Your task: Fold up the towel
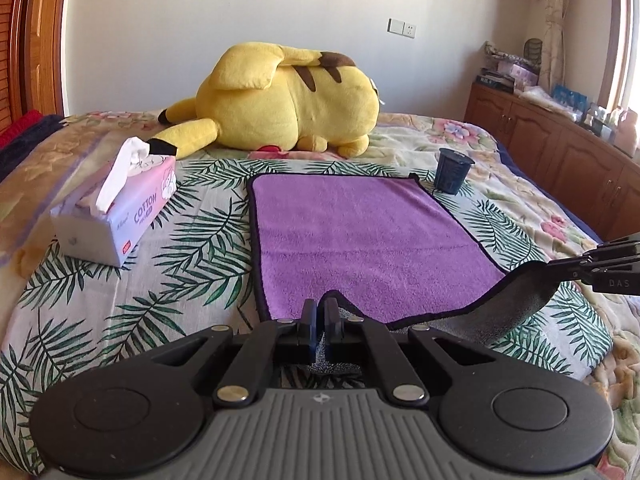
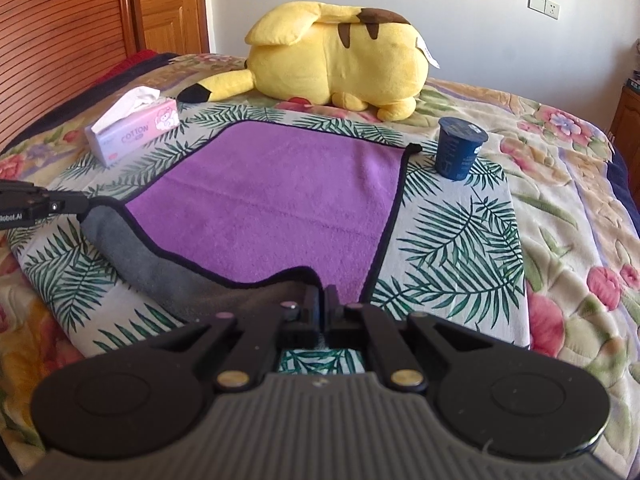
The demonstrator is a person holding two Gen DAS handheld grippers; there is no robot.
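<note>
Clamped between the fingers of the left gripper (image 1: 320, 312) was the near-left corner of the purple towel (image 1: 360, 236), and the right gripper (image 2: 323, 304) pinched the near-right corner the same way; both pairs of jaws stood almost closed on the cloth. Most of the towel lay flat on the leaf-print sheet (image 1: 192, 248) of the bed (image 2: 560, 184), with only the near hem raised so that its grey underside (image 2: 132, 248) showed and sagged between the two grips.

Judging from this, the largest risk was the bedding: if the near edge were dragged forward low, the sheet could bunch and the far corners could shift. Next, the plush toy (image 1: 288, 96) sat just beyond the far hem, so an overshoot would likely land the fold against it. The tissue pack (image 1: 120, 208) stood off to the left, well apart. Smallest but closest, the dark cup (image 2: 460, 148) stood just beside the far-right corner, and a sweeping hem could tip it.

Both grippers pointed forward along the bed, held low and roughly level, side by side.
</note>
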